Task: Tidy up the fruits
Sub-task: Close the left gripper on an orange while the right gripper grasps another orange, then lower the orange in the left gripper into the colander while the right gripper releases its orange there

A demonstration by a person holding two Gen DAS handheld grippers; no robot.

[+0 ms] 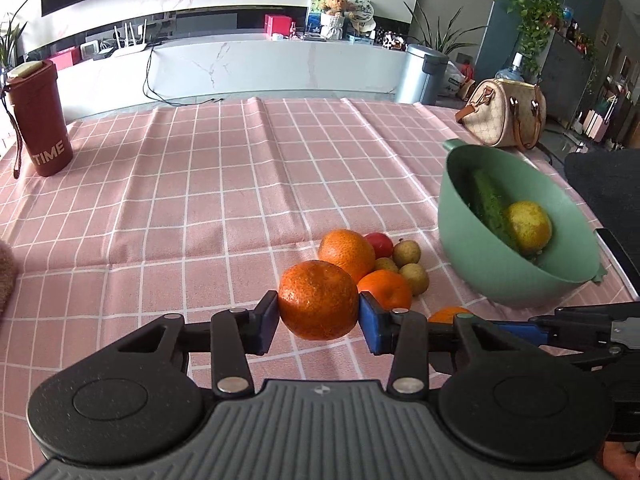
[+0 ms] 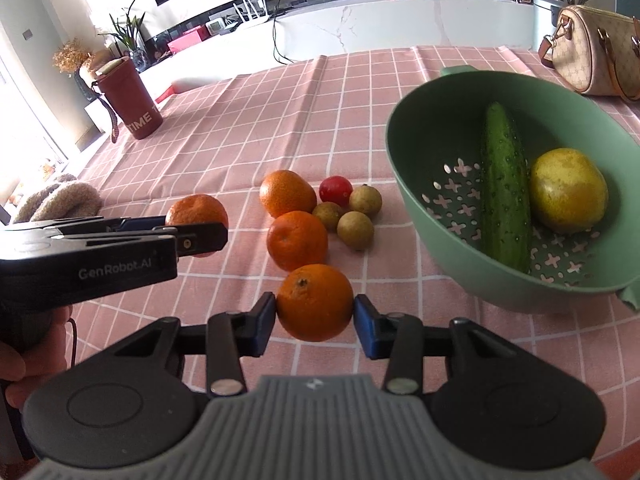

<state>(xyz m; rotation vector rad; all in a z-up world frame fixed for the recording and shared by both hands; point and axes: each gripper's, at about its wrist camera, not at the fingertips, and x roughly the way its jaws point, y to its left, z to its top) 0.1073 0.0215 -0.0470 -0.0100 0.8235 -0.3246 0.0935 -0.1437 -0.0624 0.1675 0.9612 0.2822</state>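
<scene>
My left gripper is shut on an orange mandarin and holds it above the cloth; it shows from the side in the right wrist view. My right gripper is shut on another mandarin, which peeks out in the left wrist view. Two more mandarins, a red tomato and three small brown fruits lie together on the pink checked cloth. A green colander bowl to the right holds a cucumber and a yellow fruit.
A red cup marked TIME stands at the far left. A beige handbag sits behind the bowl. A fuzzy brown thing lies at the left edge. The table's far edge faces a white cabinet.
</scene>
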